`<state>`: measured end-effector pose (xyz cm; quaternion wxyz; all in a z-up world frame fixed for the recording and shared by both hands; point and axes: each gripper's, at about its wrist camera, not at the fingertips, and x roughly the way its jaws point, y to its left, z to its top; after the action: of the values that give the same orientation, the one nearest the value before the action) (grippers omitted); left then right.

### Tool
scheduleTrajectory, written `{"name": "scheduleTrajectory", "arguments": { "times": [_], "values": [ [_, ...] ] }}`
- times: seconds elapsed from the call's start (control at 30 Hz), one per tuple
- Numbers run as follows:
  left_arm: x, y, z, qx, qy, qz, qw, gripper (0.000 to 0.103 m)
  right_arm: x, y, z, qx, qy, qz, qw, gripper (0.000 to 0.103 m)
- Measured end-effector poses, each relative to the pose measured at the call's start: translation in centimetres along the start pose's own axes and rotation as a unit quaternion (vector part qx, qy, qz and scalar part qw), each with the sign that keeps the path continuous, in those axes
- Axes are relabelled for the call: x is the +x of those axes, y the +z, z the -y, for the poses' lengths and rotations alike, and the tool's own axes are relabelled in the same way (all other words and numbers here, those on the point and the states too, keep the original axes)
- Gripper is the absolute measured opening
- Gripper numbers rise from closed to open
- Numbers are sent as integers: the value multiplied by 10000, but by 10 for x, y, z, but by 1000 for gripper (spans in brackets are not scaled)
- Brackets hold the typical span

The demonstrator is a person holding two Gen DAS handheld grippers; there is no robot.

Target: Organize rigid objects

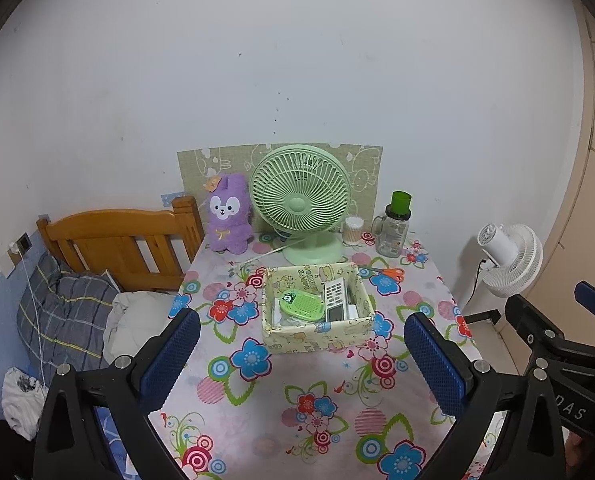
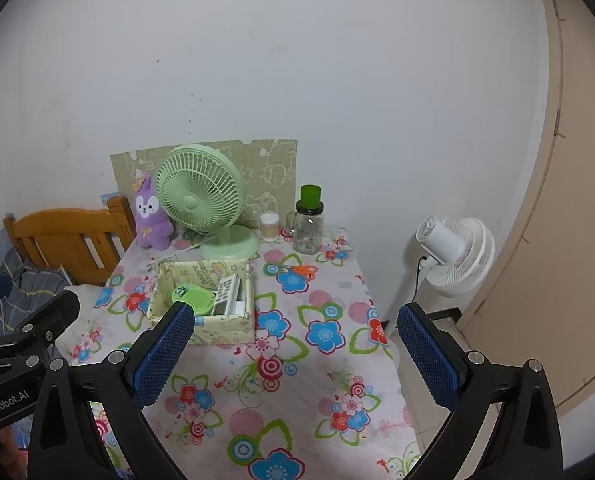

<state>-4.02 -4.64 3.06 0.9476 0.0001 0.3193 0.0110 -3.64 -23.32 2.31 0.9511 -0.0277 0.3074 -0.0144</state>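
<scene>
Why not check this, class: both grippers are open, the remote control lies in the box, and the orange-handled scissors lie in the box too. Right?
One detail is wrong. The orange-handled scissors lie on the floral tablecloth beside the box, not in it; the left wrist view shows this. The left gripper and right gripper are open, and the remote control lies in the box.

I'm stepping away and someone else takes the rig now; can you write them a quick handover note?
Left hand-held gripper: open, empty, held over the near part of the table.
Right hand-held gripper: open, empty, over the table's right side.
Storage box at mid-table already holds the green oval case, the remote control and a small white device.
Left: orange-handled scissors lie loose on the cloth, right of and behind the box. The green desk fan, cotton swab jar and glass jar stand along the back.
</scene>
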Motion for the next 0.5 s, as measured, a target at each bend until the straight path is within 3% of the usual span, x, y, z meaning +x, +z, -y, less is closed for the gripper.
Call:
{"name": "scheduleTrajectory", "arguments": {
  "times": [0.5],
  "values": [
    [6, 0, -2, -40, -24, -46, 10000, 103, -1, 1, -1, -12, -22, 35, 10000, 103]
  ]
}}
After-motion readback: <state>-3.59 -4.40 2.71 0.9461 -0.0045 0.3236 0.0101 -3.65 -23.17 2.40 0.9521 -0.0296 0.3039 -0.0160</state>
